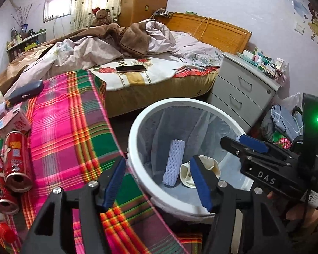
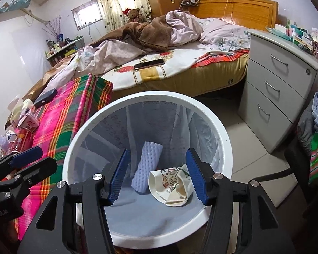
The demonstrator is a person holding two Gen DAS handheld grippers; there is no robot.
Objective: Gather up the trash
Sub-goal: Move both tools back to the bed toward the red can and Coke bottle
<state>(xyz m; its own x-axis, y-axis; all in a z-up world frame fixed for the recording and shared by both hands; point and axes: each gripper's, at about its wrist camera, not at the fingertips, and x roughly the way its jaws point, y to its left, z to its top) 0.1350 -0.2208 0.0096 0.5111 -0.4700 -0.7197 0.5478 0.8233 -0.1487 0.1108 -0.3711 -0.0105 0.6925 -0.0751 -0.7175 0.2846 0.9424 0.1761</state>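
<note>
On the left edge of the plaid cloth (image 1: 70, 127) we've got red cans (image 1: 16, 160) and a carton (image 1: 14, 122) lying loose — likely the trash we have left to collect. Our left gripper (image 1: 159, 182) hangs empty, jaws fairly wide, straddling the near rim of the bin (image 1: 137, 169), well apart from those cans. Further right, our right gripper (image 2: 156, 175) sits over the bin mouth, jaws wide, nothing held — the crushed cup (image 2: 171, 186) and foam sleeve (image 2: 147, 165) lie on the bin's floor below it, presumably dropped there.
</note>
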